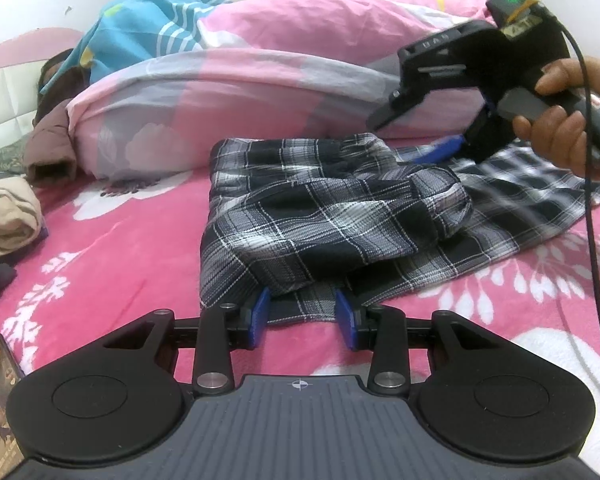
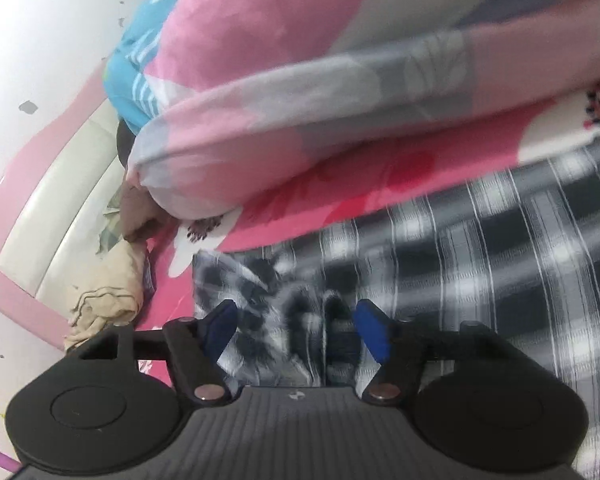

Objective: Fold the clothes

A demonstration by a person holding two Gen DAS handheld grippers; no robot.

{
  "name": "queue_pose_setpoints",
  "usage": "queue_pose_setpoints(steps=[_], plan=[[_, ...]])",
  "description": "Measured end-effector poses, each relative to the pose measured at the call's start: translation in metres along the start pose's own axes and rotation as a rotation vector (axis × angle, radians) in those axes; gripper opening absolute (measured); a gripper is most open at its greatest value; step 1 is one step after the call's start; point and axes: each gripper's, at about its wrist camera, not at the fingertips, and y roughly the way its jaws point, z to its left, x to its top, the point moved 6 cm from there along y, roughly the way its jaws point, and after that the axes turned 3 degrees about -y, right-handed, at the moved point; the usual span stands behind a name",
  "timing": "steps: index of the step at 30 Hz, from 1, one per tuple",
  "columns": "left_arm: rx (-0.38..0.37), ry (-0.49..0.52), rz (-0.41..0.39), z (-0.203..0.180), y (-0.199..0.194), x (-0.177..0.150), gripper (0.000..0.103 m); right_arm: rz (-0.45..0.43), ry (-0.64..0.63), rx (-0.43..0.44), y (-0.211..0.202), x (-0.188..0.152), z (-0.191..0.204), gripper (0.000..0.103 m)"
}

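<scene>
A black-and-white plaid cotton shirt [image 1: 324, 216] lies half-folded on the pink flowered bedsheet [image 1: 112, 248]. The left gripper [image 1: 303, 314] pinches its near hem between blue pads; the right gripper [image 2: 296, 330] stands spread over bunched plaid cloth, gripping nothing.

Both views are evenly and softly lit, with no glare and only faint shadows under the plaid shirt [image 1: 332, 216]. The left wrist view is mostly sharp, smeared toward 3 o'clock. The right wrist view is motion-blurred throughout. Fisheye bending and dark corners ring both views.
</scene>
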Motion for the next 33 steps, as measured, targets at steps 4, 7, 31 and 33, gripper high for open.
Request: queue_pose_setpoints(steps=[4,7,31,33], plan=[[0.003,-0.007,-0.006,0.001,-0.001,-0.001,0.038,0.111,0.030,-0.007,0.012,-0.009,-0.007,0.074],[0.004,-0.008,-0.007,0.001,0.000,-0.002,0.038,0.143,0.037,0.017,0.021,-0.010,-0.004,0.076],[-0.007,-0.038,-0.014,0.003,0.004,-0.003,0.039,0.199,0.036,0.094,0.031,-0.022,0.003,0.061],[-0.007,-0.037,-0.014,0.003,0.004,-0.003,0.039,0.198,0.033,0.087,0.035,-0.022,0.004,0.057]])
